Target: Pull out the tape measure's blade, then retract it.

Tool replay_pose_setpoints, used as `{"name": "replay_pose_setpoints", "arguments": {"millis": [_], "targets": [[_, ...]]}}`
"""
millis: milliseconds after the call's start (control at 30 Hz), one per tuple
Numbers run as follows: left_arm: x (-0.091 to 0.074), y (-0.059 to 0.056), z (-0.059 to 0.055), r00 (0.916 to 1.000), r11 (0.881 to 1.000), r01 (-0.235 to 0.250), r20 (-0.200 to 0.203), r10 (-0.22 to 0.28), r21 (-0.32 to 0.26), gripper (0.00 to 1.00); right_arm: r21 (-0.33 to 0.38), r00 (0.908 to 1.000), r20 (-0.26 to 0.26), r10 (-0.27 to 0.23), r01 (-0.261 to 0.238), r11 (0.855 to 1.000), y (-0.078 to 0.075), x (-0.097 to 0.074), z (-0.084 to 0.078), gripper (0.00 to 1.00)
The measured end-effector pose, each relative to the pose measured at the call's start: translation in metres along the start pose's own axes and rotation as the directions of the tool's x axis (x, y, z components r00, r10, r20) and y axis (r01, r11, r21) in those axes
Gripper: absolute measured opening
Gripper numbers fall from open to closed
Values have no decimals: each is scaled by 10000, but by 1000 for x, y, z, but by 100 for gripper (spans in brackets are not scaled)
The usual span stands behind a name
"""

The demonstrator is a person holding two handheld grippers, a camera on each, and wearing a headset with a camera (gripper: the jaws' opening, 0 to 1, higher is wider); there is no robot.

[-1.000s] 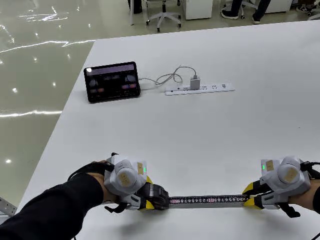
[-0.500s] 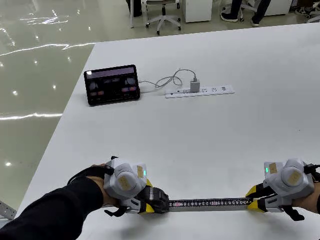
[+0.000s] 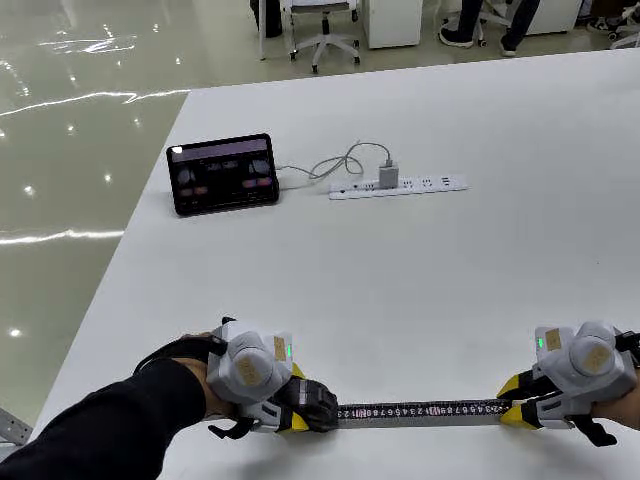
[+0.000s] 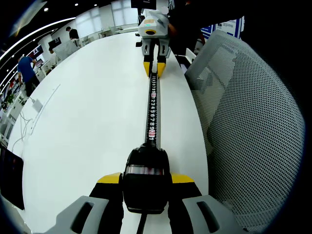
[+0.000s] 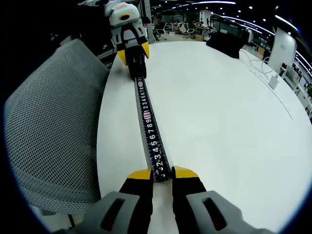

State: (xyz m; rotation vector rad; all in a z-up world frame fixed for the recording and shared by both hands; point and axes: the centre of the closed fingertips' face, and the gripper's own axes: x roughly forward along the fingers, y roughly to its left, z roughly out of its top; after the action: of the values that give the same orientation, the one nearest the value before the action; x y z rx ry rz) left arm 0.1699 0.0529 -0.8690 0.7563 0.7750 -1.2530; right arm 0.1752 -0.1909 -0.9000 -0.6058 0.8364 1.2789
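Your left gripper [image 3: 297, 400] is clenched around the black body of the tape measure [image 3: 315, 403], close to the near left corner of the white table [image 3: 400, 270]. Your right gripper [image 3: 510, 402] is pinched on the tip of the blade [image 3: 420, 409], further right along the near edge. The blade lies stretched flat between them, parallel to that near edge and just inside it. In the left gripper view, a mesh chair back [image 4: 253, 122] stands just off that edge. Beyond the blade, the table's middle is bare, open surface. Well apart from the grippers, toward the far left corner, a tablet [image 3: 223, 173] stands near the left edge, with a power strip [image 3: 400, 184] lying beside it.
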Motion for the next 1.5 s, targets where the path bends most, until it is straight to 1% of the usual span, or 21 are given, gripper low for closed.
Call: {"name": "replay_pose_setpoints", "arguments": {"millis": [533,733,800,833,867,1000,1167,1233,1267,1300,1367,1433,1500], "targets": [[0,0,0,10000,10000,-38,-23,38,-13,31,128,10000,-5,-45,45,9999,-1,-5,-7,9],[1,0,0,10000,10000,-35,-17,35,-25,31,124,10000,-24,-23,24,9999,-2,-4,-7,10],[1,0,0,10000,10000,-40,-3,40,-40,31,58,10000,-52,13,-12,10000,-1,-4,-8,10],[1,0,0,10000,10000,-42,4,42,-41,31,-144,9999,-121,81,-82,9999,0,-3,-8,10],[1,0,0,10000,10000,-40,6,40,-29,31,-112,9997,-190,170,-172,9998,2,-3,-8,10],[2,0,1,10000,10000,-32,27,32,-26,31,-353,9993,-360,140,-153,9993,1,-2,-8,10],[2,0,1,10000,10000,-37,-8,37,3,31,-371,9990,-414,183,-198,9991,2,-1,-8,11],[2,1,2,10000,10000,-70,53,70,-57,31,-575,9987,-460,201,-227,9981,3,-1,-8,11],[2,1,3,9999,10000,-77,106,76,54,31,-609,9987,-453,227,-254,9978,3,-1,-8,11],[2,0,3,9998,10000,-79,168,78,40,31,-615,9988,-439,234,-261,9978,3,-1,-8,11],[1,1,3,9997,9999,-92,237,95,-130,31,-615,9988,-434,210,-236,9978,3,-1,-8,12],[1,1,3,9996,9999,-125,234,126,-52,31,-727,9989,-437,158,-189,9972,3,-1,-8,12],[1,1,3,9997,9999,-119,223,120,-27,32,-631,9990,-431,129,-156,9979,3,-1,-8,12]]}}
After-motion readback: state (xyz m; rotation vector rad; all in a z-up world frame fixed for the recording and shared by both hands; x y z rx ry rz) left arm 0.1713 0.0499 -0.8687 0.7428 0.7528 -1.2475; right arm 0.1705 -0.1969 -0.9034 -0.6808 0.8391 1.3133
